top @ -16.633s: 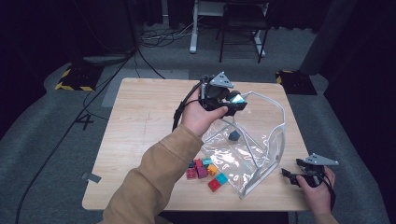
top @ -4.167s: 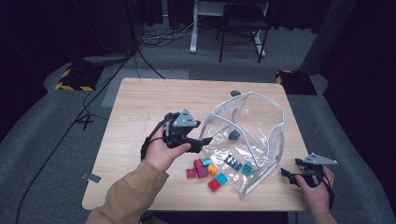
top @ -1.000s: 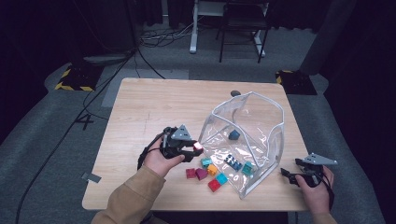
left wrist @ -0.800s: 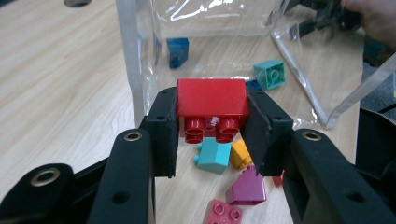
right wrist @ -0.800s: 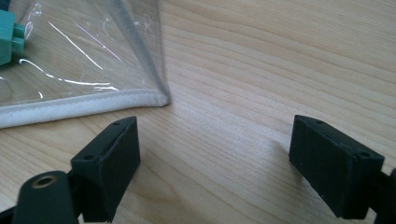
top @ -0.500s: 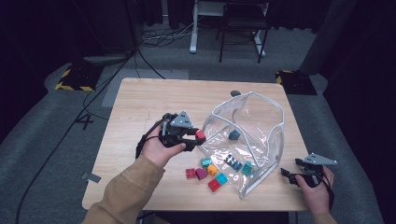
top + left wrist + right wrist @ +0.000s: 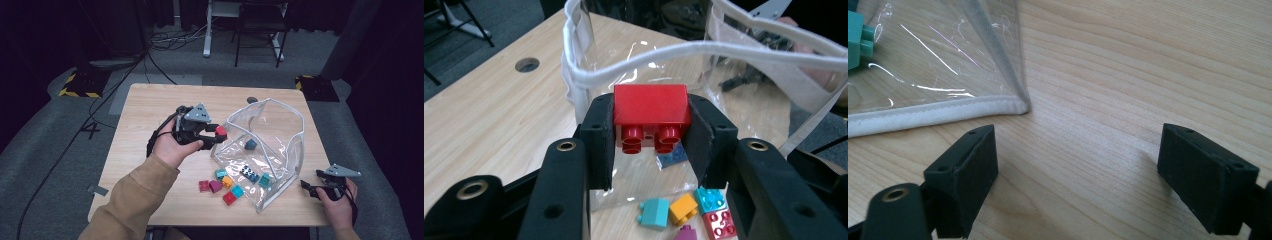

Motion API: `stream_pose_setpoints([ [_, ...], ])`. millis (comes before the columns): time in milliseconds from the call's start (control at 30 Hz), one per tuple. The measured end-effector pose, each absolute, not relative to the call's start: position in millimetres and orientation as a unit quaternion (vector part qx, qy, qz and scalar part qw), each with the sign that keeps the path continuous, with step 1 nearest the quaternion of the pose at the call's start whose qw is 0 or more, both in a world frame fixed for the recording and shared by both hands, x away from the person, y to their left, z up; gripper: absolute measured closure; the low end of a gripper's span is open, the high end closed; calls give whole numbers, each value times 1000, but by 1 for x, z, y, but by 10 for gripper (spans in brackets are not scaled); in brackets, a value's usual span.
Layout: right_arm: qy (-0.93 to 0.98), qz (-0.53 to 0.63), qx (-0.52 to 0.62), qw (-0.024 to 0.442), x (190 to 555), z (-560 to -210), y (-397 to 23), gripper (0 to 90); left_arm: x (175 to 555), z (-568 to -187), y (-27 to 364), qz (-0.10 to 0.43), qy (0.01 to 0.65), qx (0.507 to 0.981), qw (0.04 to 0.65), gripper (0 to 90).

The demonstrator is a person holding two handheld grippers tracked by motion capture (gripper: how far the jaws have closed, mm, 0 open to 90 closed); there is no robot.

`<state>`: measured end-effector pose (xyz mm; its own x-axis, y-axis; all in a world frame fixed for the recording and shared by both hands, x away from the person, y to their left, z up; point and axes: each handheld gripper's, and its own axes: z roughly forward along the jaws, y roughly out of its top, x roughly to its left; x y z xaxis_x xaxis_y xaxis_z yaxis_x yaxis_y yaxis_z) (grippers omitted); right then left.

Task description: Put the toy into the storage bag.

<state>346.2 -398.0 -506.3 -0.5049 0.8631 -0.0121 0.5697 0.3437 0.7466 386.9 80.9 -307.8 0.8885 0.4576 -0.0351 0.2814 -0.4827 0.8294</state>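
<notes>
- My left gripper (image 7: 216, 134) pinches a red brick (image 7: 651, 116) by its two ends, studs facing the camera; the brick is off the table (image 7: 150, 110), at the near rim of the clear pouch (image 7: 280, 125).
- The pouch stands open, white-edged mouth toward my left gripper. Inside it: a dark blue-grey piece (image 7: 250, 144), a black studded brick (image 7: 247, 171) and a teal brick (image 7: 264, 180).
- On the bare wood just outside the pouch mouth: a loose cluster (image 7: 220, 184) of small bricks in crimson, magenta, orange, teal, blue and red.
- My right gripper (image 7: 1075, 167) sits low over the table by the pouch's corner seam, jaws spread wide, nothing between them.
</notes>
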Motion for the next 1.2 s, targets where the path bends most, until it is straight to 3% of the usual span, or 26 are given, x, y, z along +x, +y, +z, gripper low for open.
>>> stream_pose_setpoints([
  [567,789,350,458,212,347,-506,-397,164,407,-274,53,95,206,837,497,588],
  [1200,789,350,458,212,346,-506,-397,164,432,-276,-7,89,200,827,518,588],
])
